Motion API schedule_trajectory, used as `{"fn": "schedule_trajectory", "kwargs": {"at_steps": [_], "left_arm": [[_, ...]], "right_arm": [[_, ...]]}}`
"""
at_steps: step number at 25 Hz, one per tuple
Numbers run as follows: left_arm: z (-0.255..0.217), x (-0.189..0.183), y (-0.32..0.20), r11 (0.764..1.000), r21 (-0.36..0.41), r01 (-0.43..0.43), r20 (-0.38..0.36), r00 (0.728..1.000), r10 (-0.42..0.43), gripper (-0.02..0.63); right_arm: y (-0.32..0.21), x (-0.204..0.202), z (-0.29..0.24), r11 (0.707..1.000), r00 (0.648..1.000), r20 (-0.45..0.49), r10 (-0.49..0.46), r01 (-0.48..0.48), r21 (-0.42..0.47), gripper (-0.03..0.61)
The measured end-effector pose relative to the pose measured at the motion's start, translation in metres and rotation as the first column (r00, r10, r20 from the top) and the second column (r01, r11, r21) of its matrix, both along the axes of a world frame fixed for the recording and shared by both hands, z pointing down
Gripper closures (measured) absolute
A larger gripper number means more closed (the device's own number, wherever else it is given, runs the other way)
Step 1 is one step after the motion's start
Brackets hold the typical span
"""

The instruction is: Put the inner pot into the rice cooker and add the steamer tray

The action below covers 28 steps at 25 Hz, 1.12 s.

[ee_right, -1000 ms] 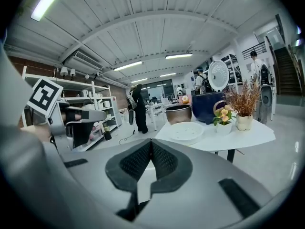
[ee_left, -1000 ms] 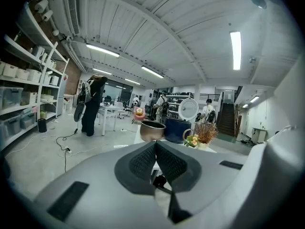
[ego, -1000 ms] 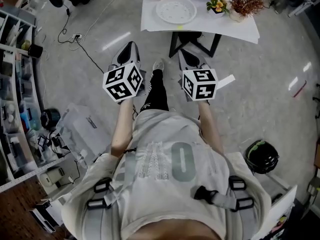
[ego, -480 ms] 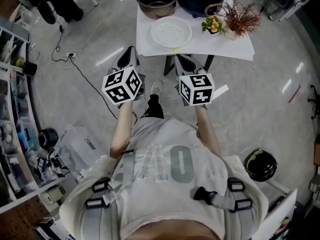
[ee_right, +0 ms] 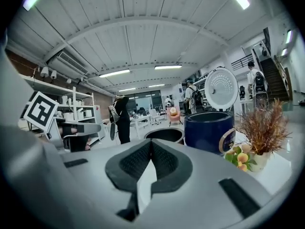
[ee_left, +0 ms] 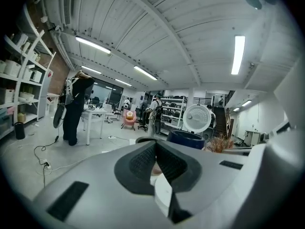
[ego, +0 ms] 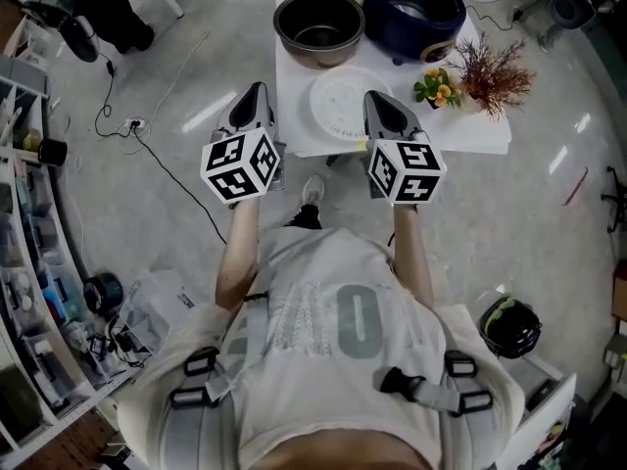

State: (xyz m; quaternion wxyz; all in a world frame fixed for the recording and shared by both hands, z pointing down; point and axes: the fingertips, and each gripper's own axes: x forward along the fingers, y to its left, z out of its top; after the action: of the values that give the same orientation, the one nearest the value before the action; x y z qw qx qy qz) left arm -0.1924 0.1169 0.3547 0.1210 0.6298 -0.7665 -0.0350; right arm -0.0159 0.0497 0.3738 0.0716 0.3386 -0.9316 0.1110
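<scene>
Left hand-held gripper (ego: 256, 91) and right hand-held gripper (ego: 378, 101) at mid-frame, both clamped shut, empty. Inner pot (ego: 318, 27) top centre on the surface (ego: 470, 130), left of rice cooker (ego: 413, 13), steamer tray (ego: 338, 101) just below. Risk: off-centre rim grip, tilting or dropping the pot.

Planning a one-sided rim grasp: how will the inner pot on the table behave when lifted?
The inner pot looks like rigid metal, so it probably won't flex. Its smooth, glossy rim may slip between narrow jaws. It looks empty and wide, so likely light, yet held at one side it may tilt.
</scene>
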Motion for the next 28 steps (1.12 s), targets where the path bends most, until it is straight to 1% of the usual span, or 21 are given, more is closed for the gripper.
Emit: {"fn": "schedule_trajectory", "kwargs": {"at_steps": [7,11,14,18,23,28], "left_arm": [[-0.014,-0.04,-0.071,0.996,0.02,-0.091,0.062,0.994,0.09,0.592],[-0.007,-0.056,-0.105,0.989,0.018,-0.145,0.049,0.988,0.144,0.592],[0.002,-0.064,-0.127,0.985,0.004,-0.17,0.045,0.984,0.17,0.592],[0.01,-0.071,-0.148,0.984,0.001,-0.176,0.033,0.984,0.176,0.592],[0.01,-0.072,-0.158,0.984,0.011,-0.175,0.023,0.984,0.175,0.592],[0.009,-0.071,-0.169,0.991,0.004,-0.132,0.018,0.991,0.132,0.592]], "right_arm": [[-0.062,-0.058,-0.012,0.999,0.999,-0.011,0.04,-0.04,0.009,0.57],[-0.092,-0.078,-0.007,0.997,0.995,-0.059,0.076,-0.075,0.019,0.569],[-0.111,-0.092,-0.002,0.995,0.992,-0.082,0.096,-0.094,0.021,0.569],[-0.13,-0.101,-0.001,0.995,0.991,-0.088,0.102,-0.099,0.028,0.569],[-0.142,-0.109,0.005,0.996,0.995,-0.053,0.084,-0.085,-0.017,0.569],[-0.155,-0.109,0.001,0.998,0.996,-0.054,0.067,-0.067,0.002,0.569]]}}
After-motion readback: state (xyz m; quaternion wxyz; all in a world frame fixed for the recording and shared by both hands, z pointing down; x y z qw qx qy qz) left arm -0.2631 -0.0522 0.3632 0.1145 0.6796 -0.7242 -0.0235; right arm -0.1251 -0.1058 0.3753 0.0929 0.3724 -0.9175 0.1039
